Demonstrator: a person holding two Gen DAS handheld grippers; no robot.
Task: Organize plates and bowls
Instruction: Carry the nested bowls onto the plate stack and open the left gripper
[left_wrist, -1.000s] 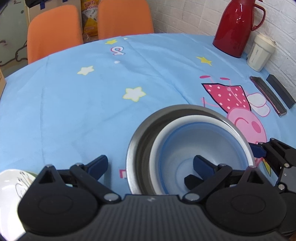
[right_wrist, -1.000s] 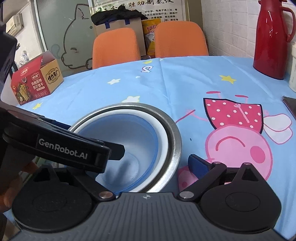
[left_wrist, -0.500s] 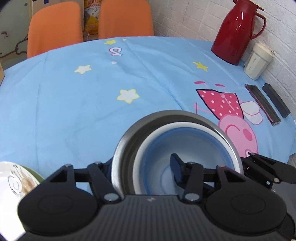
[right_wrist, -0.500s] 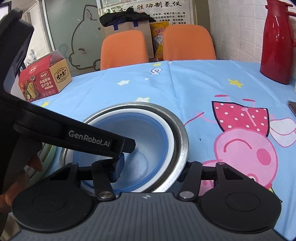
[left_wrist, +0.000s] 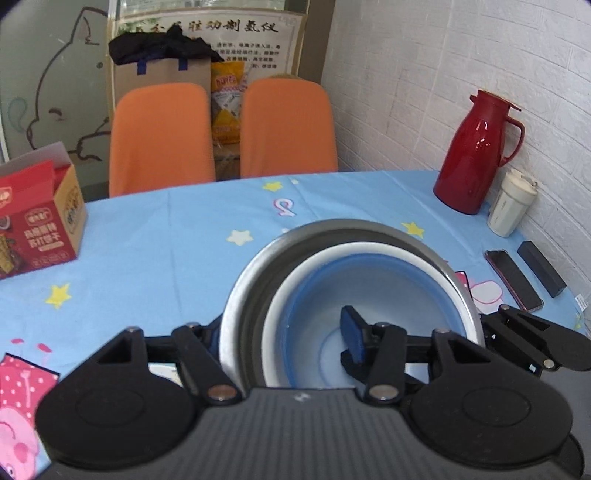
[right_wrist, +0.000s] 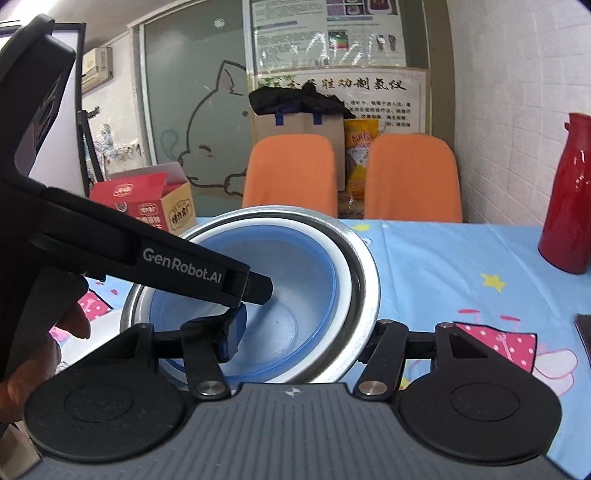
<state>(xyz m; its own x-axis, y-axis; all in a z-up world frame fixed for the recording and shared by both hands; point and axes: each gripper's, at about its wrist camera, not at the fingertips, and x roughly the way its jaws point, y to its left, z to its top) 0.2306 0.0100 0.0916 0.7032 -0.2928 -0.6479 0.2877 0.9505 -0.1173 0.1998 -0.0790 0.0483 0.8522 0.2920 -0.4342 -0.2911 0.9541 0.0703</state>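
Note:
A steel bowl (left_wrist: 258, 266) with a white-rimmed blue bowl (left_wrist: 317, 291) nested inside it hangs above the blue tablecloth (left_wrist: 166, 240), held from both sides. My left gripper (left_wrist: 282, 328) clamps the stack's left wall, one finger inside the blue bowl and one outside the steel; its jaws are opening slightly. In the right wrist view the steel bowl (right_wrist: 364, 266) and the blue bowl (right_wrist: 280, 280) sit between the jaws of my right gripper (right_wrist: 299, 339). They span the right wall and are opening. A hand (right_wrist: 37, 354) holds the left gripper.
A red thermos (left_wrist: 476, 155), a white cup (left_wrist: 511, 206), a phone (left_wrist: 513, 280) and a black case (left_wrist: 541, 273) line the right wall. A red snack box (left_wrist: 37, 221) stands at the left. Two orange chairs (left_wrist: 162, 136) are behind the table. A pale plate (right_wrist: 107, 325) lies below the bowls.
Both grippers went from wide open beside the bowls to closed across their walls. The nested bowls then rose off the table with both hands, and the views tilted up toward the chairs.

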